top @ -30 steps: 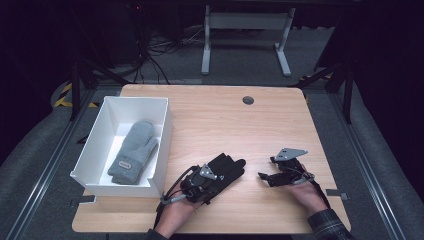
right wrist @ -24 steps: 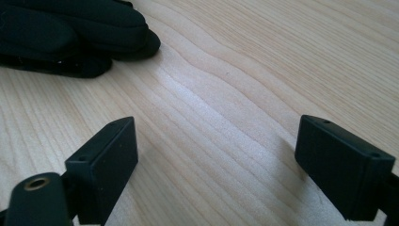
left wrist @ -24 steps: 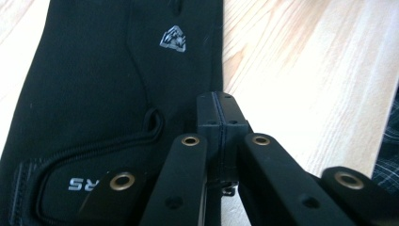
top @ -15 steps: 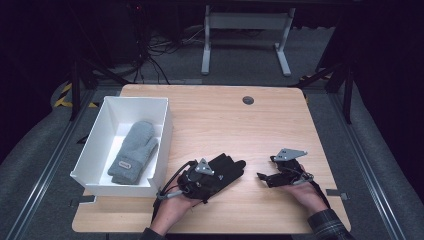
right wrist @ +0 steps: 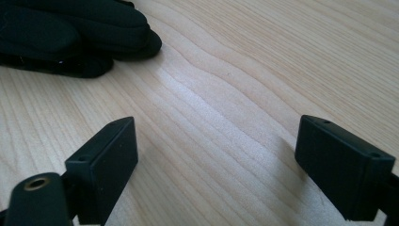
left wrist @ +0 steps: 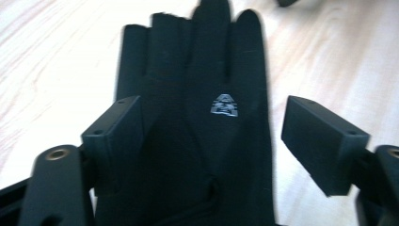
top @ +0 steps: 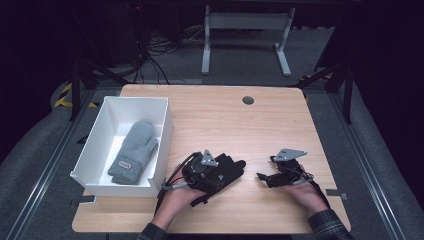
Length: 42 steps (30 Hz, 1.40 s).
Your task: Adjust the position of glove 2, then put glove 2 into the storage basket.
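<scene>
Black grippers, blocky jaws, brass screw holes, grey plates; plaid sleeve (top: 327,222).

Left tool (left wrist: 211,141), right tool (right wrist: 219,160) agape

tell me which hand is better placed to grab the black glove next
Left. The left gripper has its fingers open on either side of the black glove, right over it. The right gripper is open over bare table, with the glove off to its side.

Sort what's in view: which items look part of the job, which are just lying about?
Likely in play:
black glove, between the open left gripper jaws
grey mitten in the white box
open right gripper

Lying about:
grommet in the table
</scene>
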Available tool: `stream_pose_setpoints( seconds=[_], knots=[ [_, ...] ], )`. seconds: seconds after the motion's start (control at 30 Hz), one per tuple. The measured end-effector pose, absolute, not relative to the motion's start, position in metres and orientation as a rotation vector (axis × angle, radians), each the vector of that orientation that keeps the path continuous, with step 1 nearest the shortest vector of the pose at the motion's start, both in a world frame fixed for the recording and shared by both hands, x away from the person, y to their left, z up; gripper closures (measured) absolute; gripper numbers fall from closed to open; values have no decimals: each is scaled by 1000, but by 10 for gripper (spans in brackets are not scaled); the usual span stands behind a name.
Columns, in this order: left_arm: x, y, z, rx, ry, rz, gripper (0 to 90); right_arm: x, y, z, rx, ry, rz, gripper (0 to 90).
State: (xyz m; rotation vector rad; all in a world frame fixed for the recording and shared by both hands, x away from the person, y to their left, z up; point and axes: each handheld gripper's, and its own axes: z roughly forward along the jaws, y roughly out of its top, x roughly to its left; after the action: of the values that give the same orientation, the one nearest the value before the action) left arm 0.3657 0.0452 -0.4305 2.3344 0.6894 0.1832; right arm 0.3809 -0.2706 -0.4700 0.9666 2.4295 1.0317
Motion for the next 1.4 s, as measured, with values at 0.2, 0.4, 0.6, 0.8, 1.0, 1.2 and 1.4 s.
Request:
stream_pose_setpoints(
  seconds=[0.2, 0.4, 0.6, 0.8, 1.0, 1.2, 1.4],
  knots=[
    [374, 45, -437, 2354, 718, 213, 167, 381, -270, -470, 964, 2432, 1032, 140],
    [377, 44, -447, 2405, 729, 206, 159, 381, -270, -470, 961, 2434, 1032, 140],
    [376, 42, -451, 2412, 735, 214, 159, 381, -270, -470, 960, 2434, 1032, 140],
    [380, 44, -456, 2411, 742, 176, 157, 381, -270, -470, 959, 2435, 1033, 140],
    [380, 44, -456, 2413, 738, 162, 216, 380, -270, -470, 961, 2436, 1034, 140],
    [378, 44, -451, 2439, 720, 131, 404, 380, -270, -470, 960, 2436, 1034, 140],
    [377, 44, -446, 2449, 744, 78, 663, 379, -270, -470, 960, 2435, 1034, 145]
  ],
)
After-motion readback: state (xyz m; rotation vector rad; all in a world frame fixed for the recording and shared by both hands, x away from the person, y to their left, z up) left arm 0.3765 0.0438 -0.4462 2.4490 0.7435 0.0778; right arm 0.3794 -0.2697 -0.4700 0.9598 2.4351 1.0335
